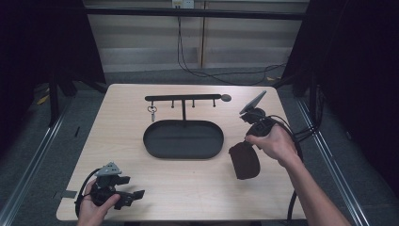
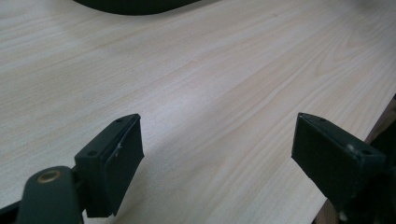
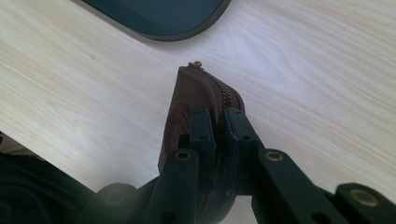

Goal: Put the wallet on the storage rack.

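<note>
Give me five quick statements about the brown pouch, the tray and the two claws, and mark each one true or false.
1. The right claw is shut on the brown zip pouch. True.
2. The pouch lies inside the black oval tray. False: it is outside the tray, off its right end, in the claw.
3. The left claw grips a key ring. False: its jaws stand wide apart with bare table between them.
4. A key ring hangs from the left end of the hook rack behind the tray. True.
5. The left claw sits at the far edge of the table. False: in the high view it is at the near left corner.
</note>
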Motion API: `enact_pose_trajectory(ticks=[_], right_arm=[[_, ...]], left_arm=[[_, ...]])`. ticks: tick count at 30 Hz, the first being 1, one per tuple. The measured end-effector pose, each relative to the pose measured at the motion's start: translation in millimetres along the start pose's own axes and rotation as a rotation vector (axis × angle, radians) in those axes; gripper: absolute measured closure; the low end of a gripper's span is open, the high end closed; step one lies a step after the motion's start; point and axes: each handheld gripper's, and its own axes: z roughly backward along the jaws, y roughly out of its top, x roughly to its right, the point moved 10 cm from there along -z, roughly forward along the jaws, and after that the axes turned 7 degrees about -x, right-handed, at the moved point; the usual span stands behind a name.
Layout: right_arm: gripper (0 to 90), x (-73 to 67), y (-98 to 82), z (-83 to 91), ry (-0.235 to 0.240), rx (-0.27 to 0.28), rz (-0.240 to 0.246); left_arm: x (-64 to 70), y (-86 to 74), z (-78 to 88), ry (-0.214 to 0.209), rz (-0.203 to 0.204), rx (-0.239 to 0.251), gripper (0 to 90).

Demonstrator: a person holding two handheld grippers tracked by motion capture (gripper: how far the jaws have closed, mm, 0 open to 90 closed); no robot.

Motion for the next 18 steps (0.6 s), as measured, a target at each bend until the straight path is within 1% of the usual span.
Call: enact_pose_trajectory(ticks=[5, 7, 8, 10, 11, 14, 15, 16, 18], right_arm=[[83.0, 2.5, 5.8, 4.5, -0.002, 0.017, -0.006], [83.0, 4.3, 9.7, 8.0, -0.007, 0.022, -0.009], [83.0, 4.5, 11.0, 9.2, -0.007, 0.024, -0.01], [82.9, 4.8, 12.7, 10.3, -0.008, 0.026, -0.01], [82.9, 5.1, 16.8, 12.6, -0.007, 0.03, -0.015], [82.9, 5.8, 20.5, 14.0, -0.007, 0.031, -0.016], [82.9, 6.4, 22.3, 14.8, -0.011, 0.032, -0.018], [83.0, 6.6, 25.7, 15.2, -0.013, 0.033, -0.02], [83.0, 6.4, 27.1, 15.2, -0.013, 0.033, -0.021]], left_arm=[[0.1, 0.1, -0.4, -0.008, 0.004, -0.001, 16.5], [0.2, 0.3, 0.3, -0.015, 0.0, 0.003, 16.4], [0.8, 0.8, 1.3, -0.027, -0.001, 0.01, 16.4], [0.6, 0.9, 1.5, -0.025, -0.003, 0.015, 16.4], [0.7, 0.7, 1.4, -0.025, -0.004, 0.014, 16.4], [1.2, -0.9, 0.5, -0.02, -0.018, 0.006, 16.5], [1.9, -1.3, 0.4, -0.026, -0.024, 0.001, 16.4], [2.1, -1.2, 0.3, -0.022, -0.027, 0.003, 16.5], [2.6, -1.2, 0.1, -0.022, -0.03, 0.002, 16.4]])
